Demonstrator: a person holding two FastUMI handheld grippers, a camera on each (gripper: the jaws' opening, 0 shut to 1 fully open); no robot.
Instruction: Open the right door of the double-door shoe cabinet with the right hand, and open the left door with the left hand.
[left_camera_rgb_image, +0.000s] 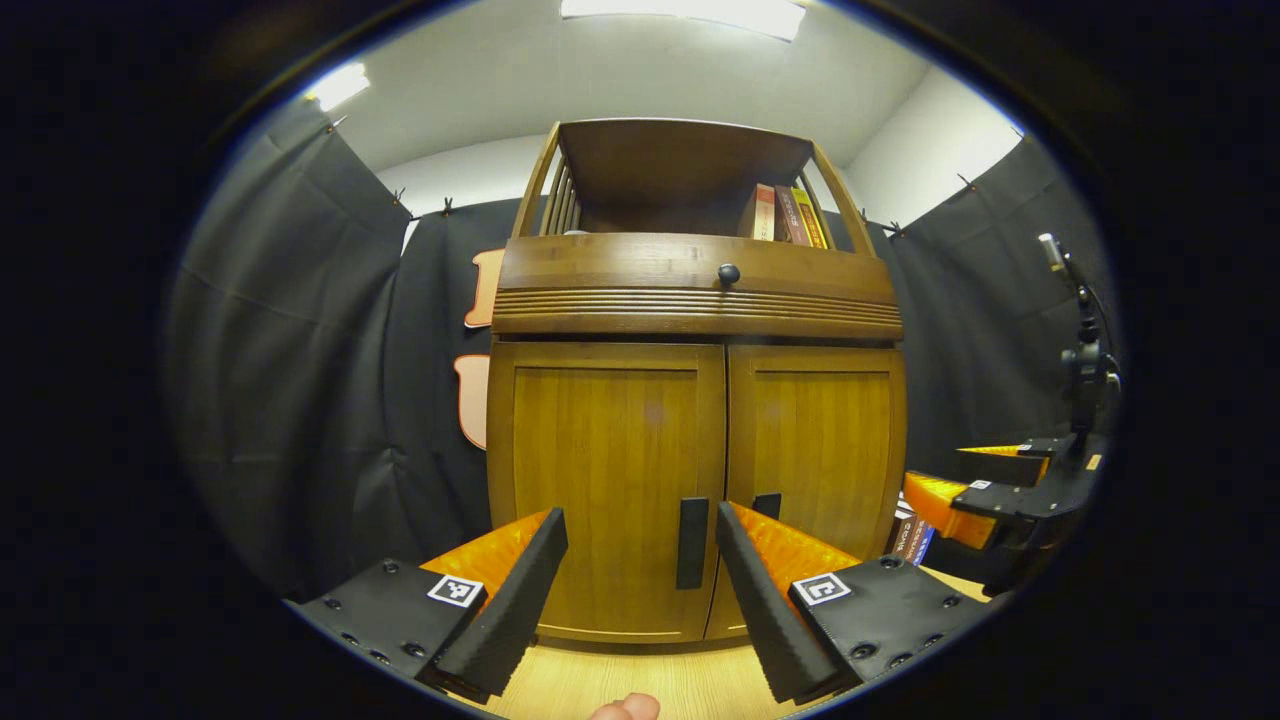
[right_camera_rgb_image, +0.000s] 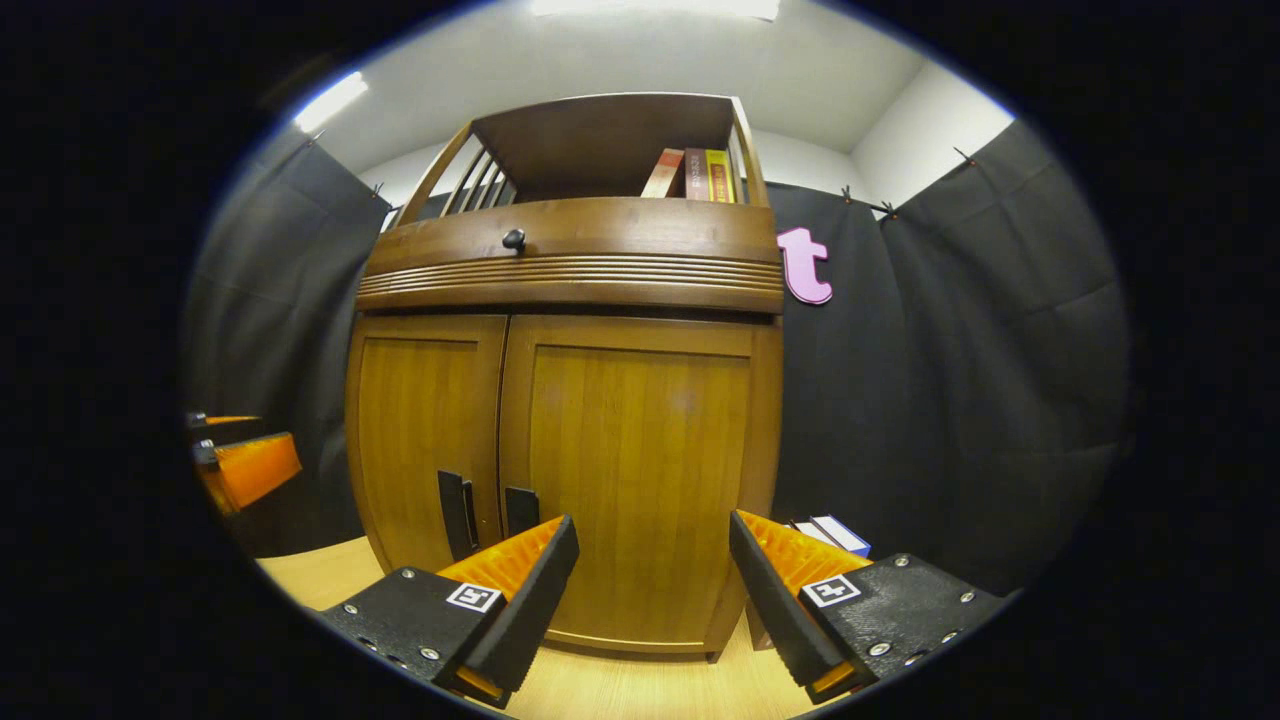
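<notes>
**Mia:** Left gripper view first. What do you see?

**Sam:** A brown wooden shoe cabinet, standing up tall right in the middle. Both doors are closed. The left door and the right door each have a dark handle near the middle gap. The left handle sits at 6 o'clock from the middle of the view, between the fingers of the left hand-held gripper.

**Mia:** Is that gripper holding anything?

**Sam:** No. Its fingers are wide apart and hold nothing. They don't touch the cabinet.

**Mia:** And the other one?

**Sam:** The right hand-held gripper is at 3 o'clock, off to the side of the cabinet. In the right gripper view its own fingers are spread wide too, with nothing between them. The right door is in front of it.

**Mia:** What else is on the cabinet?

**Sam:** A drawer with a little round knob above the doors. Some books stand on the open shelf at 12 o'clock.

**Mia:** And the room?

**Sam:** The cabinet stands on a light wooden counter. Black cloth hangs all around. The ceiling is white with a bright light.
</notes>
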